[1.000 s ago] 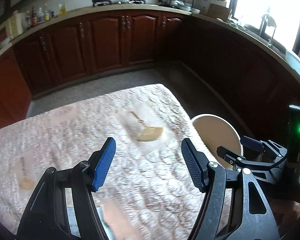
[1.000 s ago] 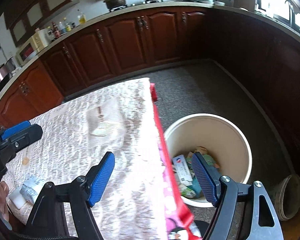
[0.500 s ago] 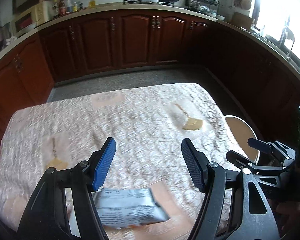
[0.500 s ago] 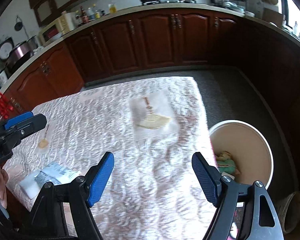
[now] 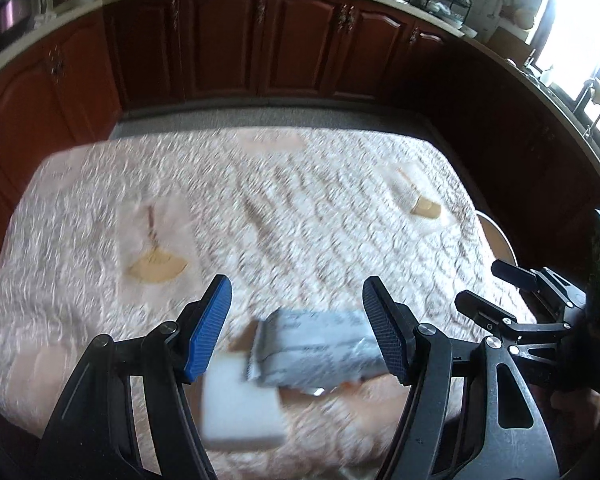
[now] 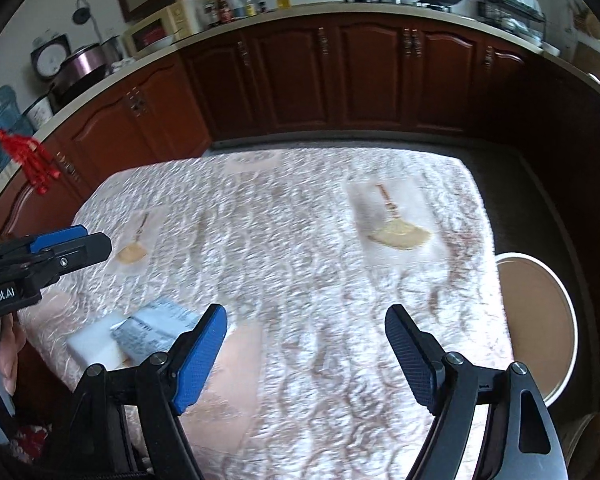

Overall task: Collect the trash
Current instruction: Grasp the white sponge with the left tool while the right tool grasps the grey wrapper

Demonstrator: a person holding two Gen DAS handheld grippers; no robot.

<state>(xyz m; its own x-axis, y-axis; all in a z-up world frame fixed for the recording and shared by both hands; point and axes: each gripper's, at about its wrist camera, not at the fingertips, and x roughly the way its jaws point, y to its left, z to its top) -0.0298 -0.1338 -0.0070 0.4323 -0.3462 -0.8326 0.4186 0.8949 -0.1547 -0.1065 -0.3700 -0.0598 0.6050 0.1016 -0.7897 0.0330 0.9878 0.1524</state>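
While wrapper point(image 5: 316, 344) lies on tablecloth point(image 5: 300, 200), partly over white block point(image 5: 240, 404), left gripper point(image 5: 300, 332) held open above it; right gripper point(image 6: 308, 352) open, just widened, empty. Risk: block possibly pinched with wrapper, view blurred.

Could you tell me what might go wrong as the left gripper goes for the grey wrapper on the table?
The wrapper overlaps a white block, so the open left gripper might pinch both or nudge the block off the near edge of the table. The right gripper hangs open close beside it, so the two could bump. The bin stands past the table's far side, so a loosely held wrapper could drop on the way.
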